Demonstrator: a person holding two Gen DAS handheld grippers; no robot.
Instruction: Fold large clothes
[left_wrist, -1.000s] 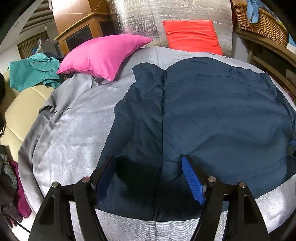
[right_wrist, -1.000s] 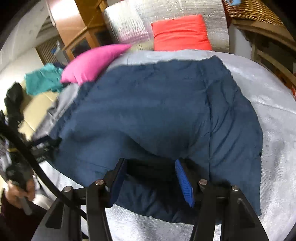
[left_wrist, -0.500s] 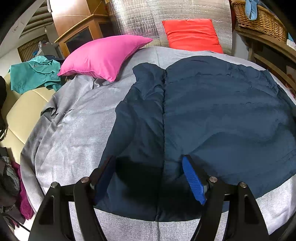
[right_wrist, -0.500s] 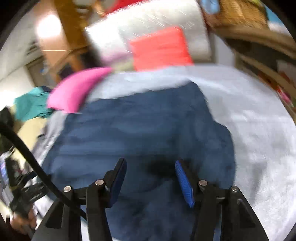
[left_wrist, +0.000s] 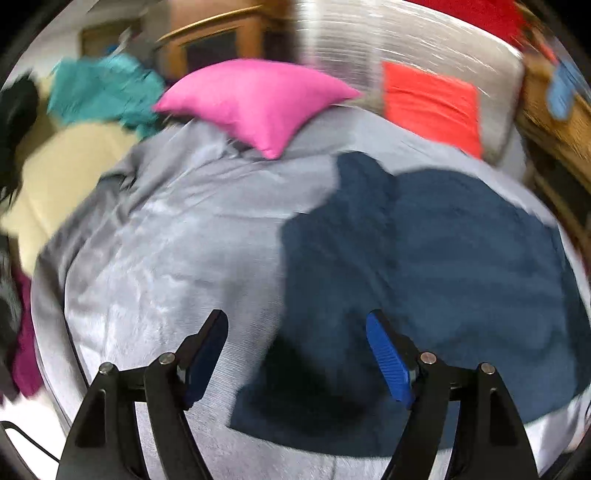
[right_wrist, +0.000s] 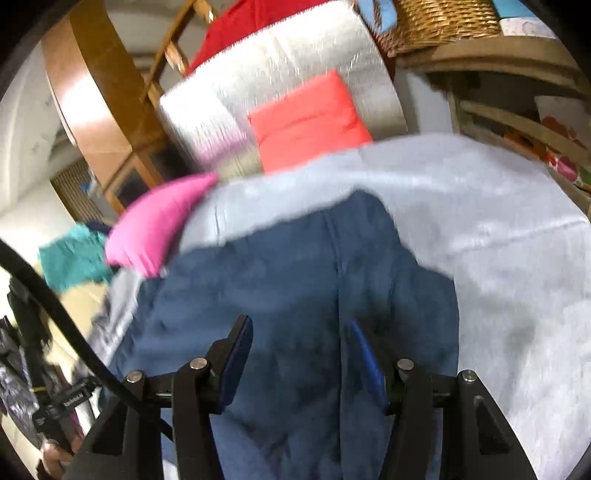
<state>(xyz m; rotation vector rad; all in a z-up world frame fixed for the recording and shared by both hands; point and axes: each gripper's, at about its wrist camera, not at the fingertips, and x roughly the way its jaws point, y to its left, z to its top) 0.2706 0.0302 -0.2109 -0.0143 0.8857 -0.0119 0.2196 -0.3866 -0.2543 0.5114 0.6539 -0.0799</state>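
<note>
Bed (left_wrist: 155, 258) in grey sheet carries a navy garment (left_wrist: 443, 266), partly folded, lying flat. Left gripper (left_wrist: 295, 354) and right gripper (right_wrist: 301, 358) hover above, jaws wide, empty. Next move likely calls for gripping an edge.

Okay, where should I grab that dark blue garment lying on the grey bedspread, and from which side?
Take the dark blue garment at its near-left bottom corner, coming in low from the near edge of the grey bedspread. It lies flat, so only edges and corners give the jaws a lip, and that corner sits just ahead of the open left gripper.
</note>
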